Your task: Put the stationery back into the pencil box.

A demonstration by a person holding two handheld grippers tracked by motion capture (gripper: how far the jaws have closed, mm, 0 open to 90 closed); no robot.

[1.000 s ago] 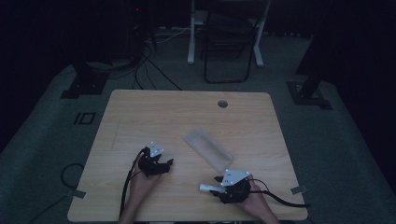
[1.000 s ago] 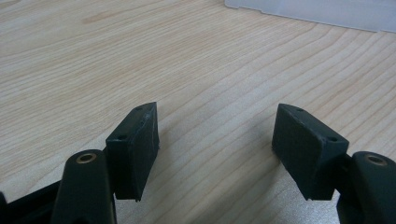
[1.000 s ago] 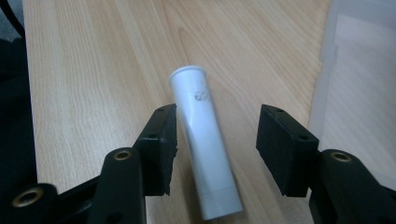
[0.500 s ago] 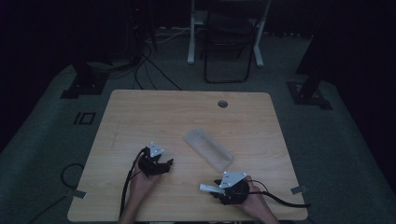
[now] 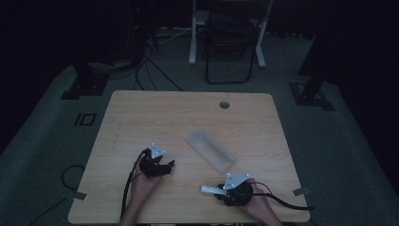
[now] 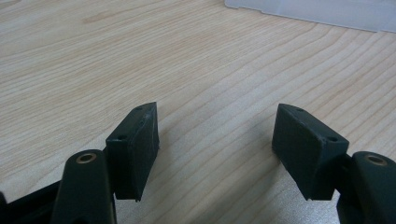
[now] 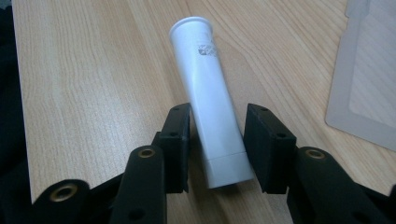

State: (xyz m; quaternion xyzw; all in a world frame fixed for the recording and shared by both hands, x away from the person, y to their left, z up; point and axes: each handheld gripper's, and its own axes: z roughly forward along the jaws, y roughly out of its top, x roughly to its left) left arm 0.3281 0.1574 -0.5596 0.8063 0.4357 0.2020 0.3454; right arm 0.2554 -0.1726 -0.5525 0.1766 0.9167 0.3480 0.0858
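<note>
A white plastic tube (image 7: 208, 88) lies on the wooden table (image 5: 188, 113) near its front edge, seen in the high view as a short white tube (image 5: 208, 189). My right gripper (image 7: 218, 135) has its jaws on either side of the tube's capped end. They have just been closing, and narrow gaps still show beside the pads. In the high view the right gripper (image 5: 219, 190) points left. My left gripper (image 6: 215, 140) rests low over bare wood, open and empty, at the front left (image 5: 169, 165).
A clear rectangular plastic tray (image 5: 210, 151) lies slanted in the middle of the table, to the right of the tube (image 7: 369, 79) and ahead of the left gripper (image 6: 317, 11). A cable hole (image 5: 224, 104) sits near the far edge. A chair (image 5: 230, 42) stands beyond.
My right gripper has shifted only slightly by the tube near the front edge. The left hand and the clear tray have kept still.
</note>
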